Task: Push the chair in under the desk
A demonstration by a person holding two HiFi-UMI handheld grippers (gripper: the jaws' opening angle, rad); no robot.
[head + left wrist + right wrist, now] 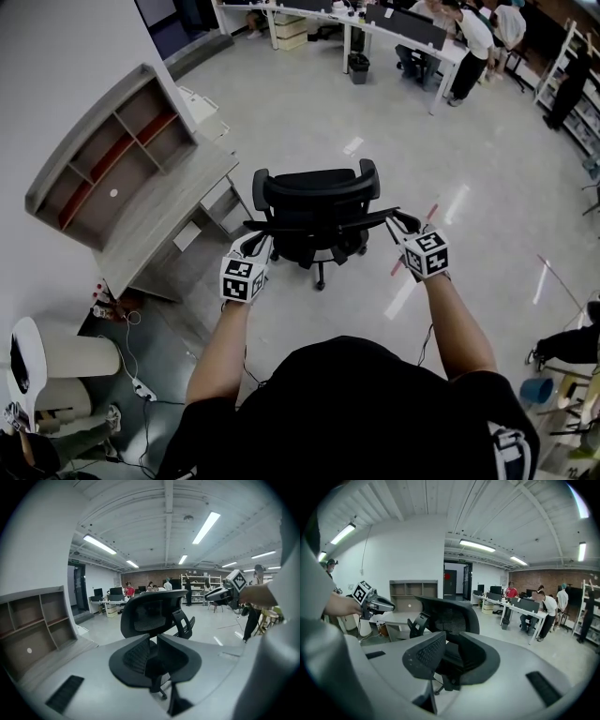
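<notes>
A black mesh office chair (314, 211) stands on the grey floor, out from the grey desk (169, 211) at the left, which carries a shelf hutch (112, 155). My left gripper (255, 246) is by the chair's left armrest and my right gripper (401, 221) by its right armrest; I cannot tell whether either touches. In the left gripper view the left gripper (157, 641) is shut with nothing in it, the chair (150, 613) beyond. In the right gripper view the right gripper (447, 641) shows a narrow gap, nothing between, with the chair (452, 616) and desk (393, 618) ahead.
Several people stand and sit at a long white desk (412, 33) at the back, with a dark bin (358, 67) beside it. Cables and a power strip (141, 386) lie on the floor at the left near a white cylinder (80, 356). Shelving (572, 84) lines the right side.
</notes>
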